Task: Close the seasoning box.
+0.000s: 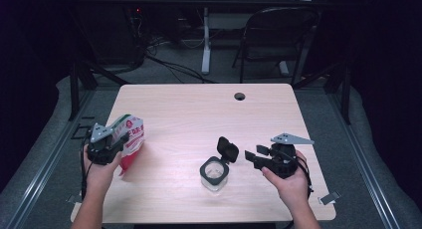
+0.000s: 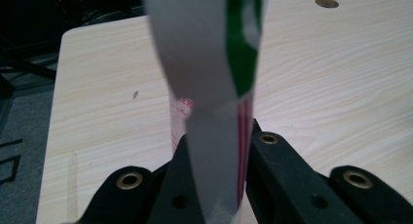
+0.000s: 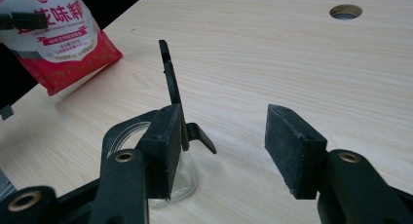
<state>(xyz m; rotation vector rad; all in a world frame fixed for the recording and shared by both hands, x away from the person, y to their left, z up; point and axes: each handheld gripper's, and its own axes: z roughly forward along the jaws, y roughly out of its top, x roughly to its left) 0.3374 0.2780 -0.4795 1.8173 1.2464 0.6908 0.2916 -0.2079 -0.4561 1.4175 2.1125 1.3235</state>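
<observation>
The table is evenly lit from above — its surroundings fall off to near black. The packet (pressed close to the left gripper's lens) is blurred, and shadows stay soft.

Black jaws, brass rivets, grey plates

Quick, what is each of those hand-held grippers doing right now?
Left hand-held gripper: closed on the red and white bag, lifted off the table.
Right hand-held gripper: open, holding nothing, beside the glass jar with its lid flipped up.
</observation>
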